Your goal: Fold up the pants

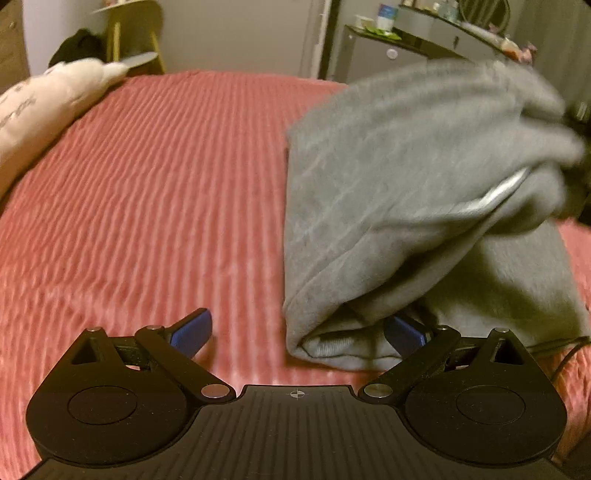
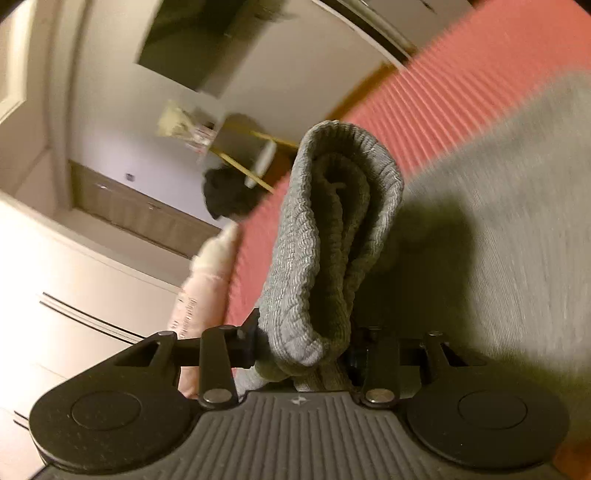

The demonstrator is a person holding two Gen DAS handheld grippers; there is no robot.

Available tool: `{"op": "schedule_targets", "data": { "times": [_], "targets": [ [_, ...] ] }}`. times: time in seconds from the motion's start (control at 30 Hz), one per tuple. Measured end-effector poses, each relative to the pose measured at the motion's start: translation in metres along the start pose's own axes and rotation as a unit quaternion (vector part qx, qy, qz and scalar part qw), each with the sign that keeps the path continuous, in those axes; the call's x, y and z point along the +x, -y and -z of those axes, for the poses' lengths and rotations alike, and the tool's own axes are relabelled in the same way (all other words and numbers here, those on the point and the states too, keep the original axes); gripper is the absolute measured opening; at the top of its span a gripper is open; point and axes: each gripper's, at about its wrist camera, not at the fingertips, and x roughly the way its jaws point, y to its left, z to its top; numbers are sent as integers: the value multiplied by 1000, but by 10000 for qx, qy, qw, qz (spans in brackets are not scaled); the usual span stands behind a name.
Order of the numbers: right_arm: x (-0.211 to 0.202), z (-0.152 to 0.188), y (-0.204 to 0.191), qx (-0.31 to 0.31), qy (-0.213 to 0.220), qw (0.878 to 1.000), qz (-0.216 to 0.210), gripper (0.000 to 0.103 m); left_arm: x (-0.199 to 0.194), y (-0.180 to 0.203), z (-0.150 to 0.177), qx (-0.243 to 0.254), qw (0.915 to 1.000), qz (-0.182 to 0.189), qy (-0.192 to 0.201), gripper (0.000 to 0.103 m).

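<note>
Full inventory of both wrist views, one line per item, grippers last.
Grey fleece pants: one, grey, lying on the bed's right side, partly lifted; ribbed band bunched in the right wrist view.
Pink ribbed bedspread: one, pink, covering the bed.
Cream pillow with script print: one, cream, bed's far left edge.
Wooden chair with yellow legs: one, beyond the bed.
Black garment heap: one, black, beside that chair.
Dark cluttered shelf unit: one, far right, small items too blurred to name.
Left gripper: one, black with blue pads, open, low over the bedspread, right finger at the pants' fold.
Right gripper: one, black, shut on the ribbed band.
</note>
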Motion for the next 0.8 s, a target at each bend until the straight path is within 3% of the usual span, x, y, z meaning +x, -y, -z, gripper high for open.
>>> {"op": "schedule_targets", "data": {
  "times": [0.1, 0.2, 0.33, 0.47, 0.57, 0.67, 0.73, 0.8],
  "targets": [
    [-23, -11, -10, -16, 257, 9995, -175, 41, 4, 19, -2, 280, 9996, -76, 60, 100],
    [-45, -18, -16, -88, 537, 9981, -283, 41, 8, 19, -4, 68, 9995, -285, 75, 90],
    [-75, -25, -10, -199, 837, 9962, -143, 41, 0, 11, -7, -468, 9984, 74, 299, 84],
    [-90, -27, 11, -63, 988, 9950, 111, 41, -14, 16, -8, -843, 9941, 443, 512, 71],
    [-103, -24, 32, 39, 1170, 9929, 192, 41, -14, 33, -8, -398, 9972, 542, 318, 77],
    [-109, -16, 56, -129, 1281, 9894, 677, 42, -1, 49, -6, 135, 9998, 100, -58, 89],
    [-107, -9, 79, -101, 1279, 9844, 1205, 54, 12, 57, -6, 423, 9979, -194, -442, 88],
    [-103, -3, 108, 210, 1251, 9792, 1585, 67, 15, 63, -5, 626, 9958, -245, -622, 88]
  ]
}}
